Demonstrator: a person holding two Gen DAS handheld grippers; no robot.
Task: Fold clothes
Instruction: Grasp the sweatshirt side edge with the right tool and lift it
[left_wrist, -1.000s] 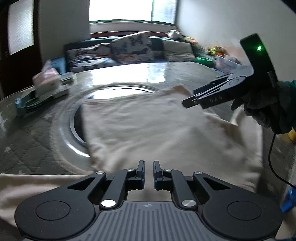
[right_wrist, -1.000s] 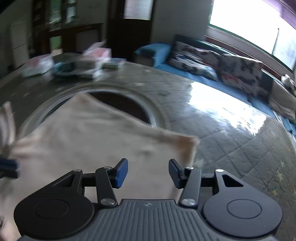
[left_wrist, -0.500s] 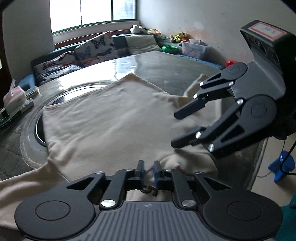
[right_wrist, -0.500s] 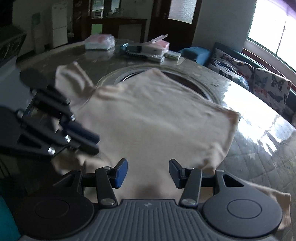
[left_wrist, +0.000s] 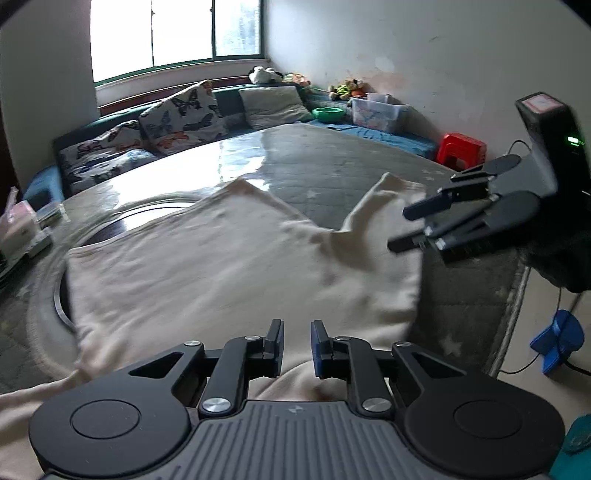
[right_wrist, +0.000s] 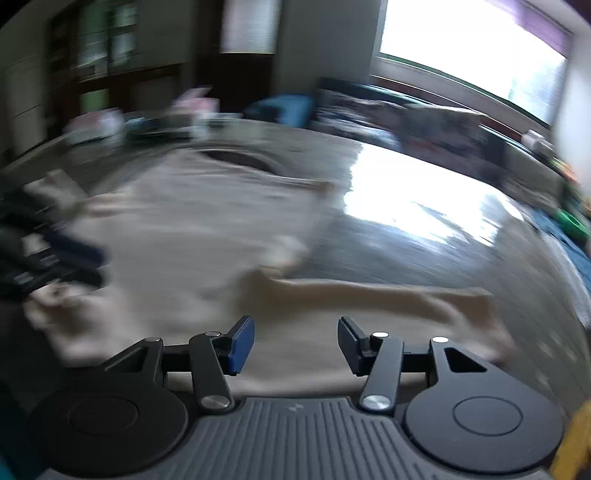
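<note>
Both grippers stand apart, holding nothing: left gripper (left_wrist: 297, 345) narrowly, right gripper (right_wrist: 295, 341) wider. Cream shirt (left_wrist: 221, 266) lies spread on the table (left_wrist: 332, 173), one sleeve toward 2 o'clock.

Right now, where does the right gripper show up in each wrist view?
Left wrist view: the right gripper reaches in from the right edge, over the cream shirt's sleeve, jaws apart.
Right wrist view: it fills the bottom centre, jaws wide apart.
Shared landmark: the shirt spread on the table.
</note>
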